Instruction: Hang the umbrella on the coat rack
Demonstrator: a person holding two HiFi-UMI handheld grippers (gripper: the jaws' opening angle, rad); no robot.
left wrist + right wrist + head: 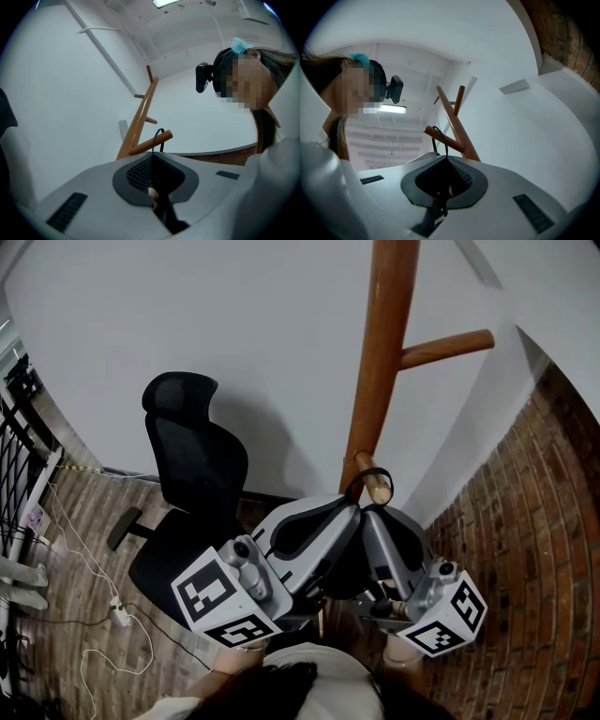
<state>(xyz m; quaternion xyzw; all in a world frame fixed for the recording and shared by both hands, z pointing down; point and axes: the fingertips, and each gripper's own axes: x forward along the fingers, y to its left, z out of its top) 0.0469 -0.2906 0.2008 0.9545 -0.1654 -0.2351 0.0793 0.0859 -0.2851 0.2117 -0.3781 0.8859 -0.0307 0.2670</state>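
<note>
The wooden coat rack [382, 362] stands against the white wall, and its short lower peg [375, 486] points toward me. The umbrella's thin black strap loop [371, 482] is around that peg. The black umbrella [349, 570] hangs below it, mostly hidden between the two grippers. My left gripper [352, 512] and right gripper [371, 514] meet just under the peg. In the left gripper view the left gripper [152, 157] is shut on the strap [158, 139] below the peg [151, 145]. In the right gripper view the right gripper [446, 161] is likewise shut on the strap [439, 141] under the peg [445, 139].
A longer upper peg [446, 348] sticks out to the right. A black office chair [192, 470] stands left of the rack. Cables and a power strip [118, 615] lie on the wooden floor at the left. Brick-patterned floor [525, 549] lies to the right.
</note>
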